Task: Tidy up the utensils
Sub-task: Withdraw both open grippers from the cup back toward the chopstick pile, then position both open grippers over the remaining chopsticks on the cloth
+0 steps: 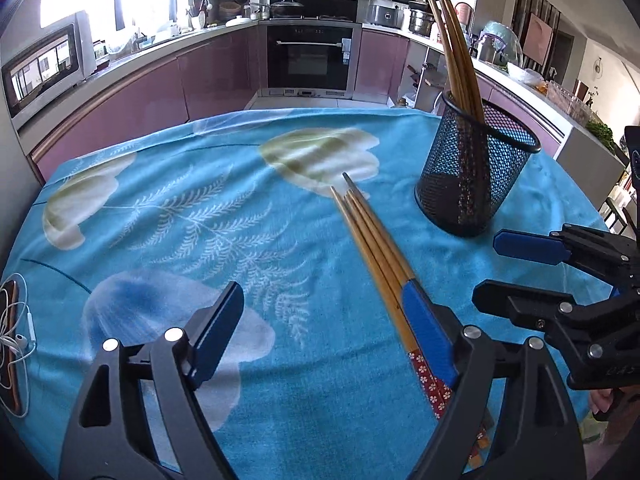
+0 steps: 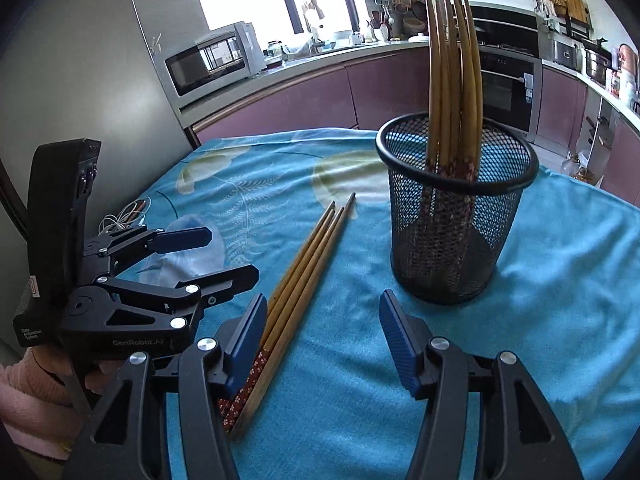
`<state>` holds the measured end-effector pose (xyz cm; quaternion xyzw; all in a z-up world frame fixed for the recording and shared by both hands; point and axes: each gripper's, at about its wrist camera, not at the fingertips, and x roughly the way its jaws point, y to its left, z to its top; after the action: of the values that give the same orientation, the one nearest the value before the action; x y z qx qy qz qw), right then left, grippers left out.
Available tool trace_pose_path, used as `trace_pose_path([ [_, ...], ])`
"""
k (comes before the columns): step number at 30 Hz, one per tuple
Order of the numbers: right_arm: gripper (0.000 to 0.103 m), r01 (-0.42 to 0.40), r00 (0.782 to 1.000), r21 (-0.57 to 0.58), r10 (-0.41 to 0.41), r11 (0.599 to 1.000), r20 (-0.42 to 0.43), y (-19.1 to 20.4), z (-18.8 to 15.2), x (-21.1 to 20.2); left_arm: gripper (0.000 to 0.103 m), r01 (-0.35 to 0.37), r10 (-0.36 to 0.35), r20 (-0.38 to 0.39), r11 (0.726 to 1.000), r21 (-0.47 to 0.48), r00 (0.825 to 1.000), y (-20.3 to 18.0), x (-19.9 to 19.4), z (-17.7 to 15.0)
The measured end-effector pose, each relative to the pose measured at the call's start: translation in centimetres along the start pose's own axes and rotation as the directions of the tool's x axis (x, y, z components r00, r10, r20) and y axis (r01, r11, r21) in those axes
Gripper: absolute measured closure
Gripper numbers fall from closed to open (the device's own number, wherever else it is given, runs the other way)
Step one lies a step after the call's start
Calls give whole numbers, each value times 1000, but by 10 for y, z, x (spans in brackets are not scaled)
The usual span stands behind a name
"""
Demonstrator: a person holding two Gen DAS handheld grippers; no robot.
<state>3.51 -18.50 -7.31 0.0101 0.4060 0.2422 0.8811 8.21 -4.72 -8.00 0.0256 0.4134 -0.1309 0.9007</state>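
Note:
Several wooden chopsticks with red patterned ends (image 1: 372, 232) lie together on the blue floral tablecloth (image 1: 200, 220), pointing away; they also show in the right wrist view (image 2: 308, 256). A black mesh holder (image 1: 476, 168) stands at the right with several chopsticks upright in it; it also shows in the right wrist view (image 2: 452, 208). My left gripper (image 1: 320, 320) is open, its right finger beside the lying chopsticks. My right gripper (image 2: 324, 328) is open and empty, its left finger next to the chopsticks' red ends.
White earphones and a phone (image 1: 14, 344) lie at the table's left edge. A kitchen counter with a microwave (image 1: 44, 68) and an oven (image 1: 308, 56) runs behind the table. Each gripper is visible in the other's view (image 1: 576, 272) (image 2: 132, 280).

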Motion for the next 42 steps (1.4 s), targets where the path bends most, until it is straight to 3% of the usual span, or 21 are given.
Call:
trace_pose_path([
  [25,47,13,999,20,-12,1000,-41,-2,-11,17,22,-7,7,-58,1000,5,998,-3,19,-5],
  [31,47,21,999,6,-21,1000,-49,1,-12,19,31,-7,7,-65,1000,0,998,1,19,-5],
  [42,48,48,996,-33,-51,998,-74,9,-11,26,31,30,-30,-59,1000,-6,998,3,17,-4],
])
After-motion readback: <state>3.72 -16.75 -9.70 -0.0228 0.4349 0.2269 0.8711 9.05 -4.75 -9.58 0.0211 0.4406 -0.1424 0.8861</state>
